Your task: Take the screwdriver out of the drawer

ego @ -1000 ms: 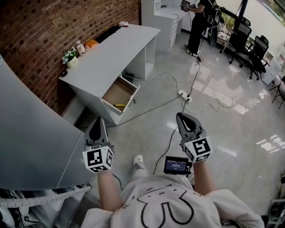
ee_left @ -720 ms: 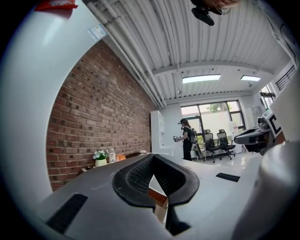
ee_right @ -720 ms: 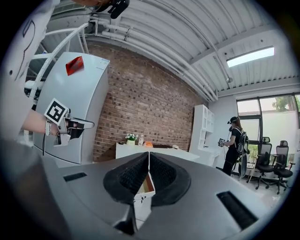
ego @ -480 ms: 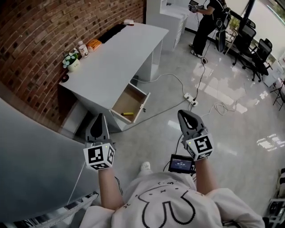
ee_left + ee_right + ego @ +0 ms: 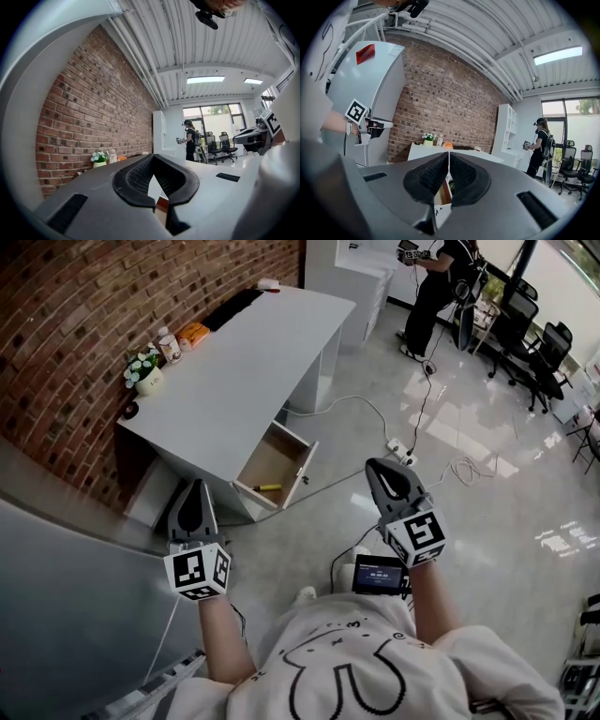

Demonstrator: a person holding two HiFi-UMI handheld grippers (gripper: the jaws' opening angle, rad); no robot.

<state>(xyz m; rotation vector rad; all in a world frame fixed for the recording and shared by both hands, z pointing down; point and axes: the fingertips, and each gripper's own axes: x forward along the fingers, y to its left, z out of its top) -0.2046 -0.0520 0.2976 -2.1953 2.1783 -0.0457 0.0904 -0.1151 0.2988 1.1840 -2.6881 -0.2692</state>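
the yellow-handled screwdriver [image 5: 266,487] lies on the floor of the open wood-lined drawer [image 5: 306,463], which sticks out of the long white desk [image 5: 244,362]. it sits at the drawer's near end, with its long axis running roughly 9 to 3 in the head view. both grippers are clenched on nothing and held up well short of the drawer. from the left gripper [image 5: 195,487] the screwdriver lies about 3 o'clock, and from the right gripper [image 5: 375,466] about 9 o'clock. the left one looks a bit nearer, though i wouldn't swear to it. whichever goes needs to step in, drop low and release its jaws across that shaft.
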